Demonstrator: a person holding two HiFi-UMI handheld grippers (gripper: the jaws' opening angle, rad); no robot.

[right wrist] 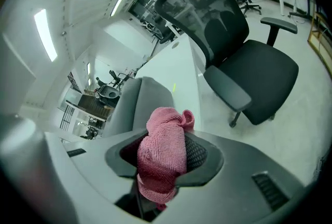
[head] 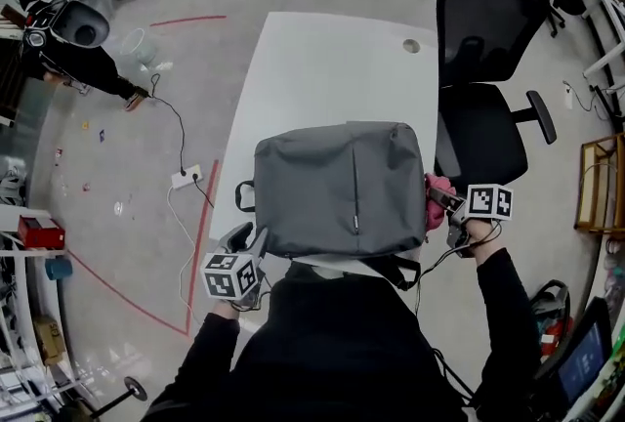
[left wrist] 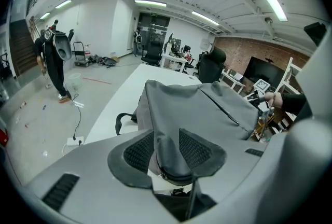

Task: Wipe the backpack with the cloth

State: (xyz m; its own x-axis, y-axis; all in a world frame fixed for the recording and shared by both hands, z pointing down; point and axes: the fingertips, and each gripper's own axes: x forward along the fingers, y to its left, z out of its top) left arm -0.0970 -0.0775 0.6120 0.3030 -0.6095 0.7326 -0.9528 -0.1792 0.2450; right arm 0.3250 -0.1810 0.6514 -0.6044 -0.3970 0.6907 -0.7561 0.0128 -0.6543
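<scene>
Grey backpack (head: 342,186) is pinched at 7 o'clock by left gripper (left wrist: 168,153). Pink cloth (right wrist: 163,145), clamped in right gripper (right wrist: 167,159), may be snagged loose.

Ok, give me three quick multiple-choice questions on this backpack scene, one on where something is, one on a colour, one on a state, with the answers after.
1. Where does the grey backpack lie?
A) on the white table
B) on the floor
C) hanging from a wall hook

2. What colour is the cloth in the right gripper?
A) blue
B) pink
C) white

3. What state is the left gripper in?
A) open and empty
B) shut on a cable
C) shut on the backpack's edge

Answers:
1 A: the head view shows it lying flat on the tabletop.
2 B: the right gripper view shows pink fabric bunched between the pads.
3 C: the left gripper view shows grey backpack fabric pinched between its pads.
</scene>
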